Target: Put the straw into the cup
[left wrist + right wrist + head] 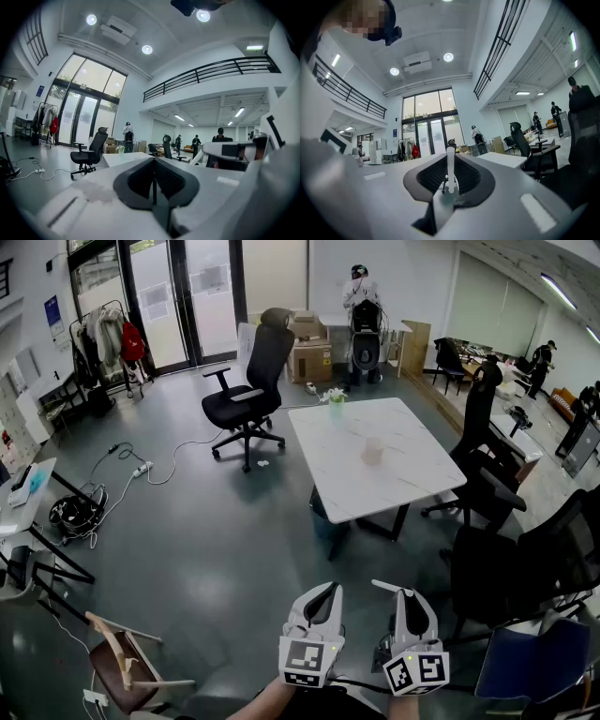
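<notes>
A pale cup [373,451] stands near the middle of the white table [403,484], well ahead of both grippers. Both grippers are held low and close to me, side by side, pointing roughly level toward the table. My right gripper [405,594] is shut on a thin white straw [450,165], which stands upright between its dark pads [465,174] in the right gripper view [450,158]. The straw's end [384,585] pokes out to the left in the head view. My left gripper [328,592] has its jaws together with nothing between them [153,163].
A small vase of flowers [337,401] stands at the table's far edge. Black office chairs stand left [248,381] and right [487,427] of the table. Cables [141,468] trail across the grey floor; a wooden chair [122,662] is at my lower left. People stand at the back.
</notes>
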Tool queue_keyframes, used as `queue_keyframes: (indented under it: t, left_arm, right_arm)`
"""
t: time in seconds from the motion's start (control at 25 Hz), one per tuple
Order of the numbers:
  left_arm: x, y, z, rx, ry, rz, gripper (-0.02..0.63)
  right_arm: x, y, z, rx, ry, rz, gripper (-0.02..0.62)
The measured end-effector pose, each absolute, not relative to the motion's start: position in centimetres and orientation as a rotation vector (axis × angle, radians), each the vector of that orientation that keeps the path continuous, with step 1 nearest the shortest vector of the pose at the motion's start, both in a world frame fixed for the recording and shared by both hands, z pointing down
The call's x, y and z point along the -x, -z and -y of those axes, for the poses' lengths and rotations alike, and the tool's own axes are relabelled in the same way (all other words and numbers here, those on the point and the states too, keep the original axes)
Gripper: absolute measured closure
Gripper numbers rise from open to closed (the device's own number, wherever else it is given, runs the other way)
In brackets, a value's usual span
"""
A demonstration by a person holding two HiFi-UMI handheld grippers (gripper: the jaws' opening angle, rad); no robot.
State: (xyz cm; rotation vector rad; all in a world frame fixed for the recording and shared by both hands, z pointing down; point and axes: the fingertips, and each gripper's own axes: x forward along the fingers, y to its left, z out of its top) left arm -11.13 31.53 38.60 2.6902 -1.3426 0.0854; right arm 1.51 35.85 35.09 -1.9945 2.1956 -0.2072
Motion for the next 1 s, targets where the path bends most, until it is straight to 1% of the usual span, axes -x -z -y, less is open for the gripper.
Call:
queue_keyframes:
  t: [0.64,1.0]
  left_arm:
    - [12.7,-39.3,-28.9,-2.693,-0.090,1.319,0.604]
    - [15.2,-40.8,-26.2,-2.678,-0.103,1.306,0.604]
  right_arm:
    - [-0.5,-35.6,-33.5,2.013,0.237,-2.146,0.549]
    - [2.1,-36.9,-31.2,2.032,0.244,-2.143,0.549]
